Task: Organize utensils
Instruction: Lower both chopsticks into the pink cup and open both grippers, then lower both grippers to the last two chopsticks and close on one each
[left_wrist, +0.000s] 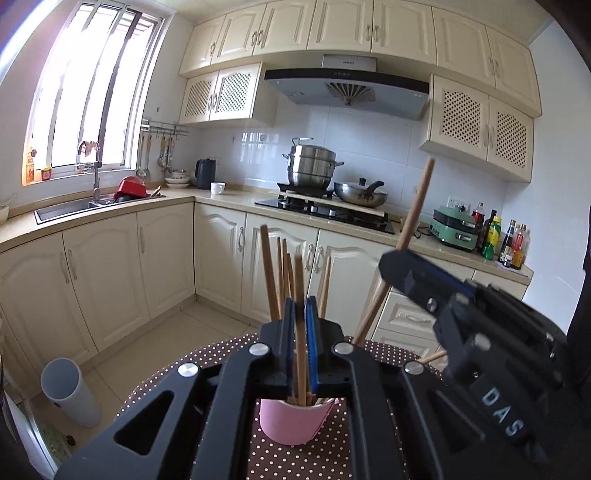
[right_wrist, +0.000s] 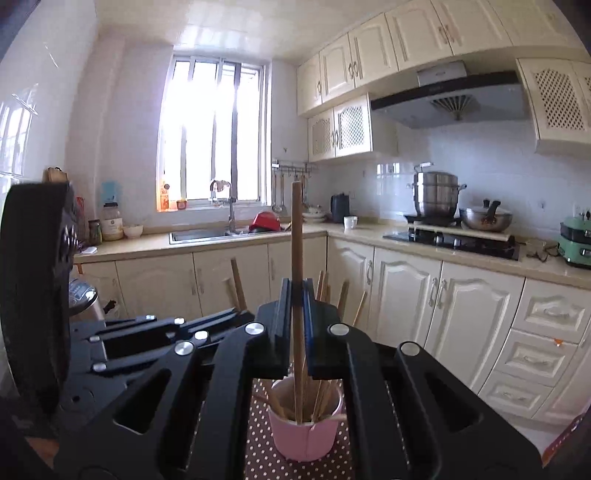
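Pink cup sits on the dotted cloth of the surface, near edge, already holding a loose fan of wooden chopsticks. Left gripper is pinched nearly closed around one chopstick, which stands upright with its tip down in the cup; looks like the seating step, stick lowered in before release. Right gripper is clamped tight on its own chopstick, also near-vertical, lower end inside the cup's rim in the right wrist view. From the left wrist view that stick leans right and its gripper sits right of the cup. Holding both sticks mid-shaft and upright makes sense: tips go in first, no snagging on the ones already fanned out. Risk: nudging the light cup over.
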